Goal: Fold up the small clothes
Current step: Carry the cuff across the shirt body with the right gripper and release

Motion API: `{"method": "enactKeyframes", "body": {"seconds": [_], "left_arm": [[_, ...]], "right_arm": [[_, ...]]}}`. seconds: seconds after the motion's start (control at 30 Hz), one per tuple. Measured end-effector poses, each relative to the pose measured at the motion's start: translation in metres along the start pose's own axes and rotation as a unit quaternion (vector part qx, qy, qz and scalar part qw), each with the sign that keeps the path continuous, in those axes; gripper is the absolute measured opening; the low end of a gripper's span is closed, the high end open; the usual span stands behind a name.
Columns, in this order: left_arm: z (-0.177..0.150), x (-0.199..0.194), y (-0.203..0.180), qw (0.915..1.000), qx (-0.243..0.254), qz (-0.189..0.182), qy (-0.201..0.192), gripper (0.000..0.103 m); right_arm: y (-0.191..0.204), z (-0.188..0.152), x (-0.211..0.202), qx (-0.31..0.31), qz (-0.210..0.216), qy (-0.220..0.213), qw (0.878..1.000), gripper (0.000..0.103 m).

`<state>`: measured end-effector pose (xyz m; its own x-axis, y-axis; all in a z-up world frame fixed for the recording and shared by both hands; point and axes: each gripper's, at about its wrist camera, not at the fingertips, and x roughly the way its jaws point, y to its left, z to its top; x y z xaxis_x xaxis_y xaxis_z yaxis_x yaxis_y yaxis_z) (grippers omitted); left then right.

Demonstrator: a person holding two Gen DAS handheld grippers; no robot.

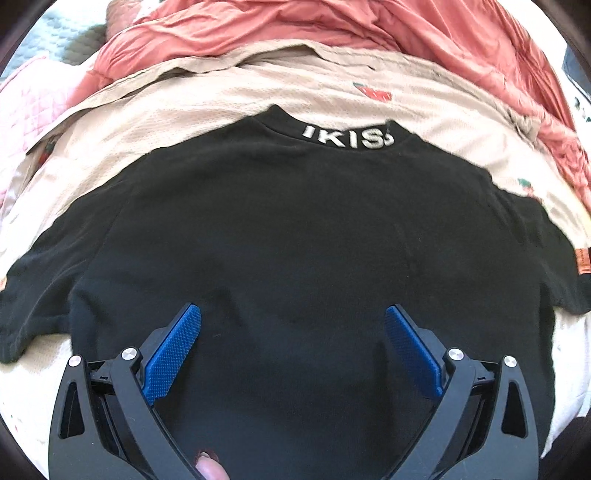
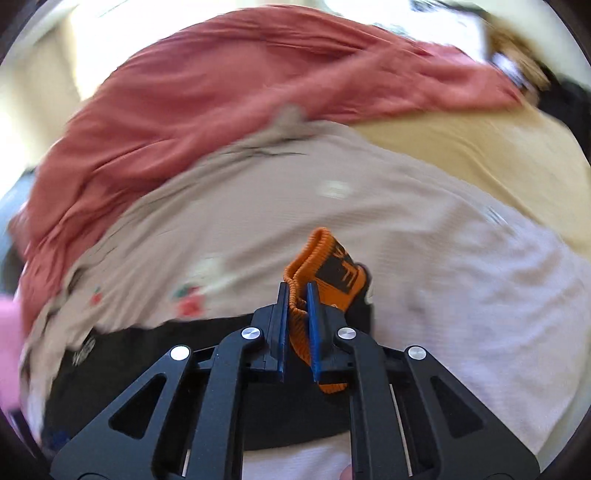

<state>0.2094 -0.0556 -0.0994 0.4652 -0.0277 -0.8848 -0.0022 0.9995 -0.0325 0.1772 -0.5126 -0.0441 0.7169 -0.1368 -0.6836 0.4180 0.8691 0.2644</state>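
A black T-shirt (image 1: 295, 229) lies spread flat on a beige sheet (image 1: 221, 96), its collar with white letters (image 1: 349, 136) at the far side. An orange sleeve cuff (image 1: 583, 260) shows at its right edge. My left gripper (image 1: 293, 321) is open, its blue pads wide apart just above the shirt's lower middle. In the right wrist view my right gripper (image 2: 297, 295) is shut on the orange ribbed sleeve cuff (image 2: 325, 266), lifting it above the black shirt (image 2: 166, 354). That view is motion-blurred.
A crumpled coral-red blanket (image 1: 369, 26) lies bunched behind the shirt and also shows in the right wrist view (image 2: 207, 92). The beige sheet (image 2: 295, 199) has small strawberry prints. A pink quilted cloth (image 1: 40, 96) lies at far left. A yellow cloth (image 2: 498, 155) lies at right.
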Motion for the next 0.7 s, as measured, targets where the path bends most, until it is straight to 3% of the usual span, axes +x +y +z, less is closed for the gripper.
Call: {"method": "enactKeyframes", "body": {"seconds": [0.1, 0.23, 0.33, 0.43, 0.5, 0.53, 0.6, 0.7], "left_arm": [[-0.004, -0.011, 0.012, 0.9998, -0.015, -0.004, -0.007, 0.099], [-0.005, -0.018, 0.026, 0.9996, -0.027, 0.002, -0.011, 0.099], [-0.008, -0.024, 0.038, 0.9991, -0.04, 0.003, -0.014, 0.099], [-0.008, -0.026, 0.048, 0.9986, -0.051, 0.007, -0.014, 0.099], [-0.009, -0.026, 0.052, 0.9982, -0.057, 0.012, -0.014, 0.099], [-0.01, -0.027, 0.052, 0.9981, -0.058, 0.011, -0.014, 0.099], [-0.01, -0.029, 0.051, 0.998, -0.061, 0.009, -0.016, 0.099], [-0.009, -0.032, 0.04, 0.998, -0.06, -0.012, -0.013, 0.099]], "right_arm": [[0.054, -0.01, -0.005, -0.048, 0.074, 0.003, 0.996, 0.005], [0.133, -0.041, -0.003, -0.116, 0.17, 0.037, 0.978, 0.005], [0.182, -0.076, 0.002, -0.165, 0.217, 0.075, 0.959, 0.005], [0.215, -0.107, 0.012, -0.221, 0.233, 0.093, 0.942, 0.005], [0.228, -0.125, 0.022, -0.245, 0.254, 0.128, 0.927, 0.015], [0.23, -0.131, 0.023, -0.246, 0.263, 0.139, 0.922, 0.033], [0.228, -0.13, 0.018, -0.231, 0.291, 0.141, 0.918, 0.037], [0.209, -0.102, 0.008, -0.19, 0.305, 0.108, 0.927, 0.048]]}}
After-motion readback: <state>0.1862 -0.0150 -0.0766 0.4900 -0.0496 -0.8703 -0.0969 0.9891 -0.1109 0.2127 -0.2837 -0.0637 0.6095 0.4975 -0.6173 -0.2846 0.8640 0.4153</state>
